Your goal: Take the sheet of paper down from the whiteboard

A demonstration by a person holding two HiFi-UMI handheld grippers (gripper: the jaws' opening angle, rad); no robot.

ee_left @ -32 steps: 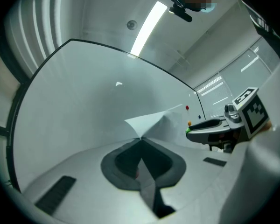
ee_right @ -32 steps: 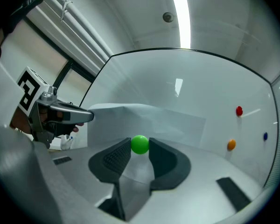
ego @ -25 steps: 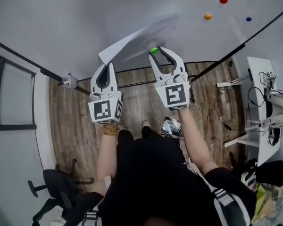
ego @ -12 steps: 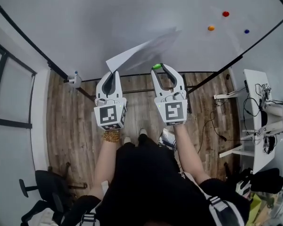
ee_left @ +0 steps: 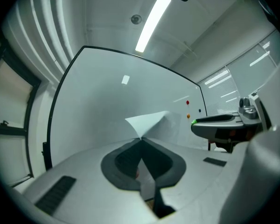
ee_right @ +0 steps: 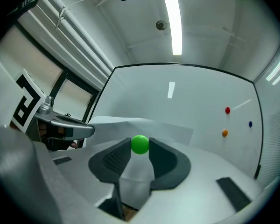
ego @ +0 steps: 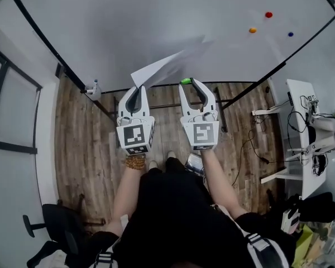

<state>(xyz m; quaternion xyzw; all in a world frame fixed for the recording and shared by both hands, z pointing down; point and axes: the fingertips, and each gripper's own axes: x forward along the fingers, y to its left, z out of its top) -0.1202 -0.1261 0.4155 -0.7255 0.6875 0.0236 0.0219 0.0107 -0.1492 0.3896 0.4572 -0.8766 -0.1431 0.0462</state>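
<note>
Before whiteboard [ego: 156,15], left gripper [ego: 135,89] pinches sheet [ego: 162,68] corner, sheet slanting up-right; right gripper [ego: 192,82] clamps green magnet [ego: 185,81]

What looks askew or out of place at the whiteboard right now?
The sheet of paper hangs crooked, pinched by one corner in the shut left gripper, its far edge slanting up toward the whiteboard. The right gripper clamps a green ball. No tear or spill shows.
</note>
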